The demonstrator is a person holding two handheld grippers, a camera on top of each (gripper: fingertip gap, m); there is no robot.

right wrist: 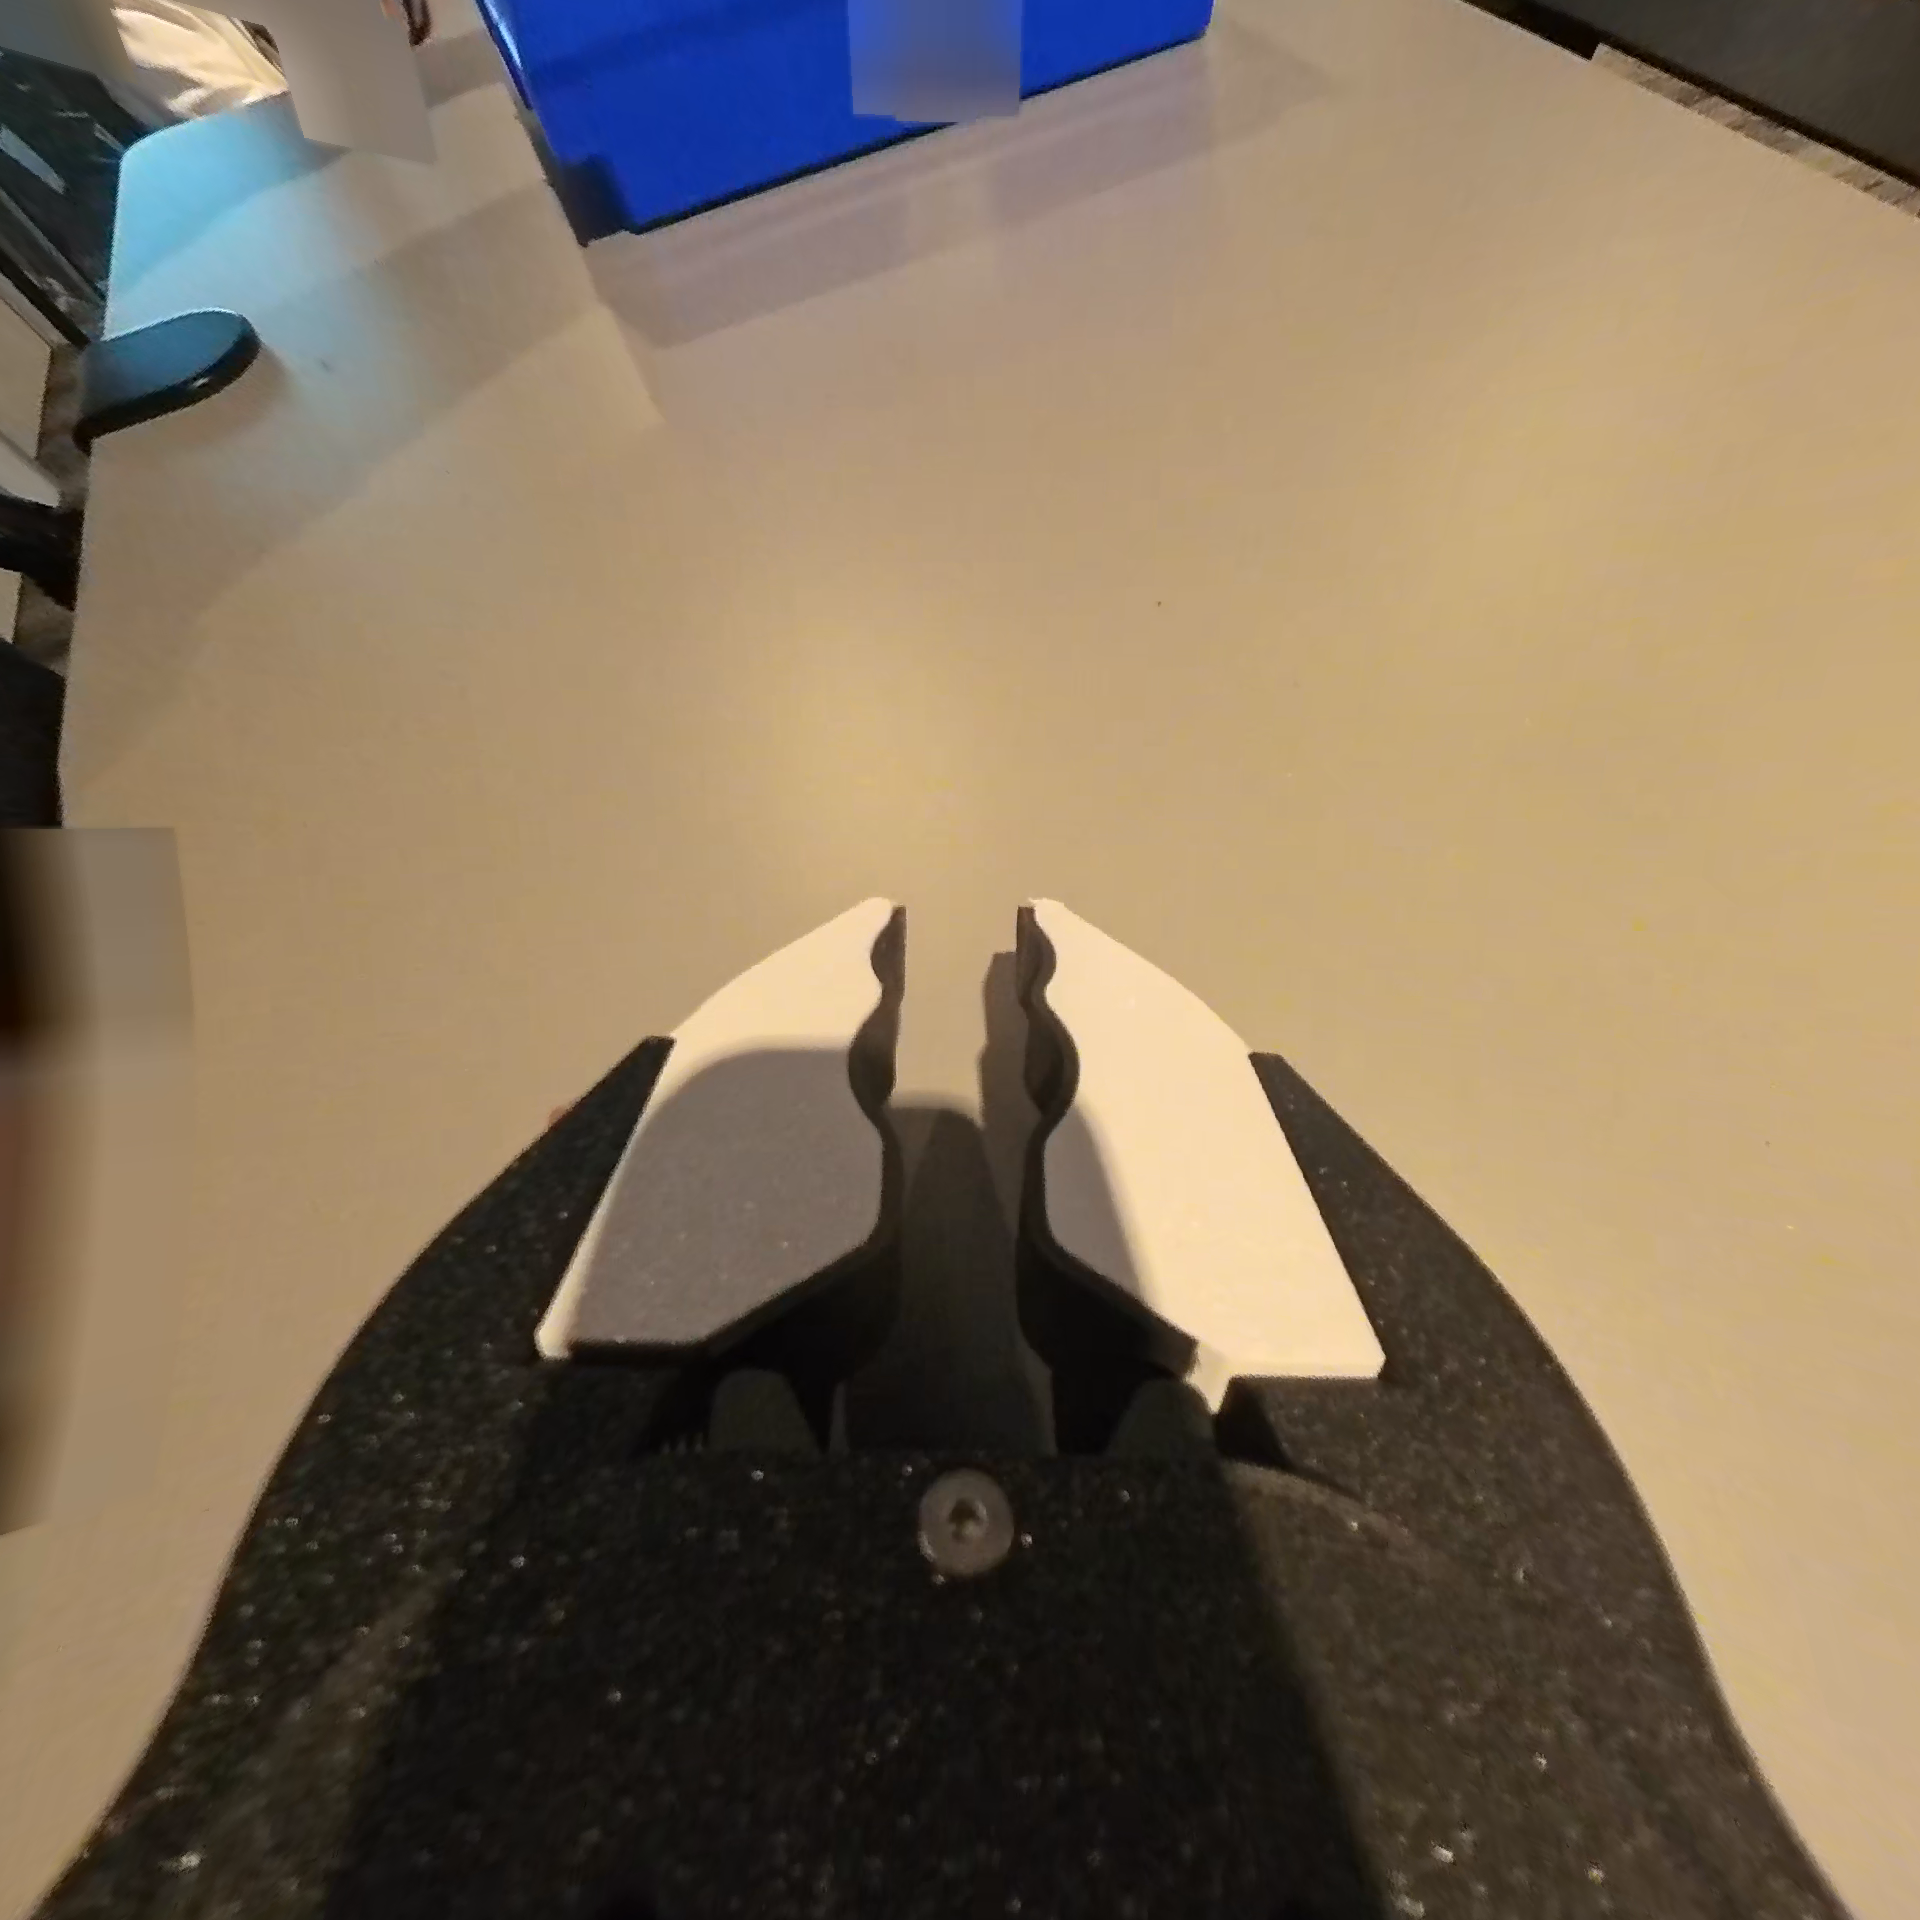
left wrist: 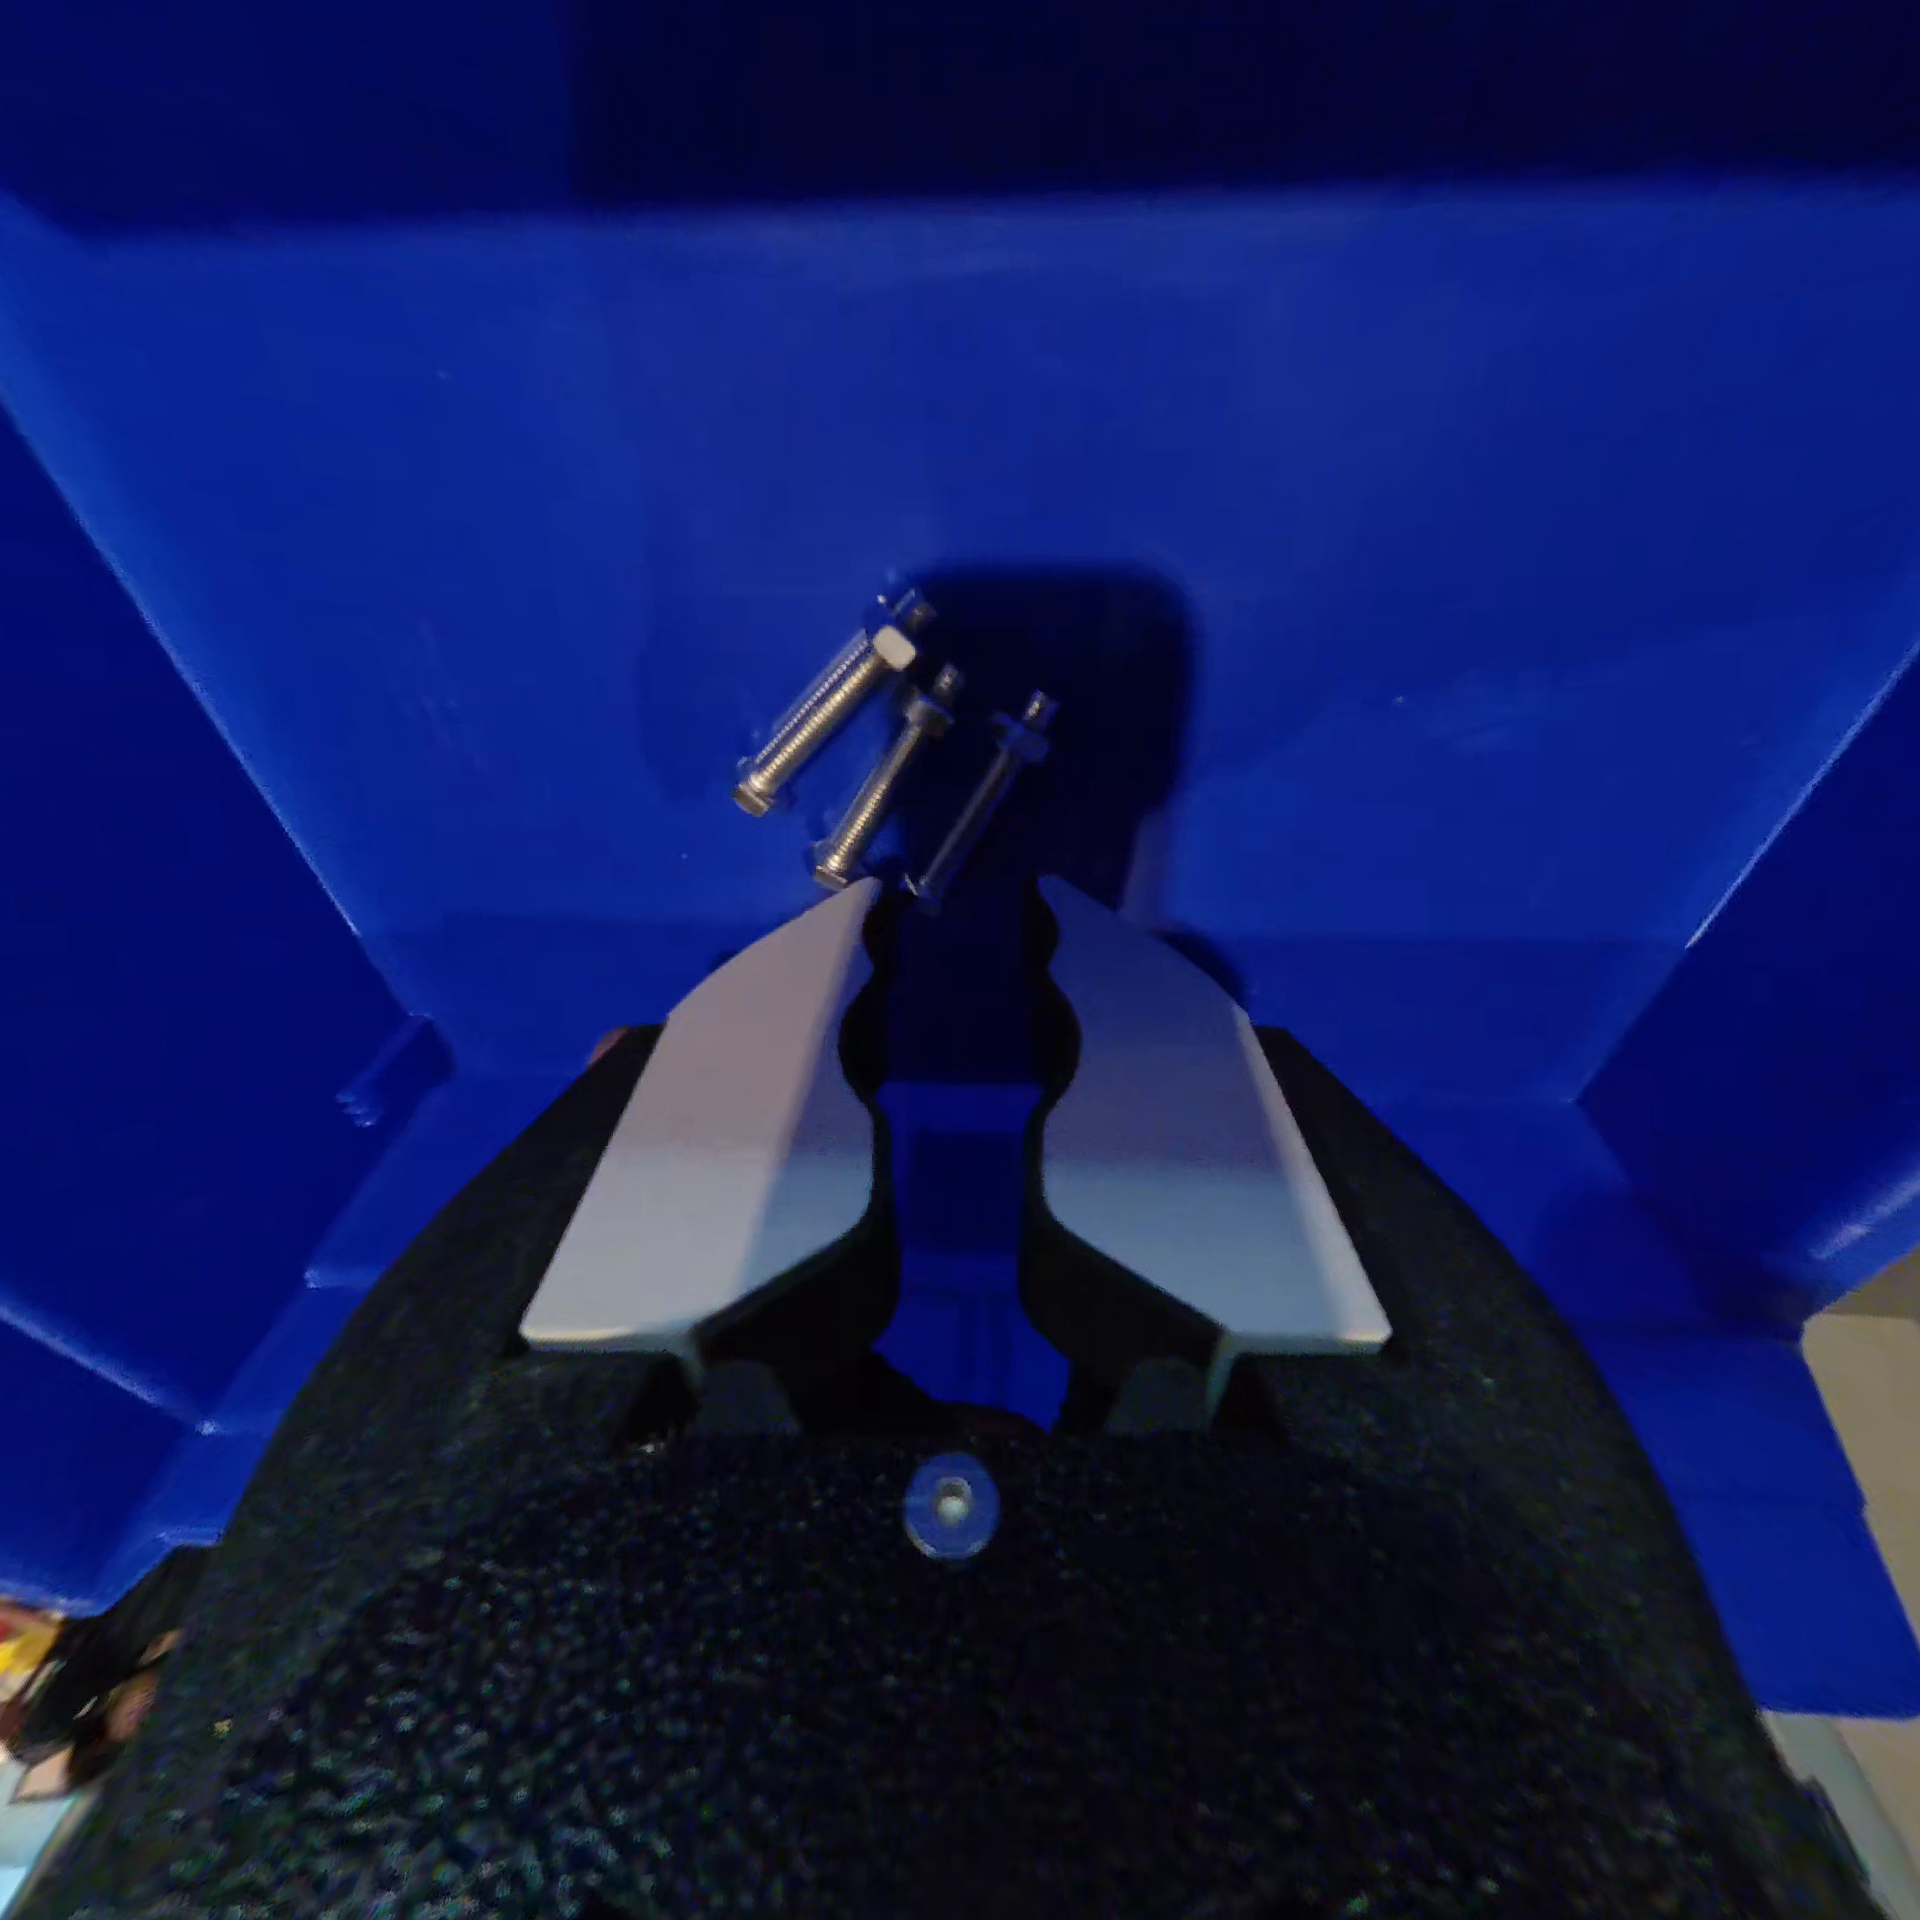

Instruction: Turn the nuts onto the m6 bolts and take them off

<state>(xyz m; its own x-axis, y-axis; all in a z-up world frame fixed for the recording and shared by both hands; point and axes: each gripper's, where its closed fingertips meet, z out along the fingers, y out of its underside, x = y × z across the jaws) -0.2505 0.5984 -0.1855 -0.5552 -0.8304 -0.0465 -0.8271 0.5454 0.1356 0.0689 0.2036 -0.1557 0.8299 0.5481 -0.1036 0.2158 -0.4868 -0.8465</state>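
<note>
In the left wrist view three steel bolts lie side by side on the floor of a blue plastic bin (left wrist: pixel 1351 644), each with a nut near its far end: a left bolt (left wrist: pixel 821 717), a middle bolt (left wrist: pixel 883 784) and a right bolt (left wrist: pixel 977 800) in shadow. My left gripper (left wrist: pixel 956 883) is open and empty inside the bin, its fingertips just short of the heads of the middle and right bolts. In the right wrist view my right gripper (right wrist: pixel 961 914) is open and empty, low over a beige table (right wrist: pixel 1039 582).
In the right wrist view the blue bin (right wrist: pixel 790 114) stands at the far end of the table. A light blue chair (right wrist: pixel 177 301) sits off the table's left edge. A dark surface (right wrist: pixel 1766 94) borders the table at the far right. Tip to tip, the grippers are about 50 cm apart.
</note>
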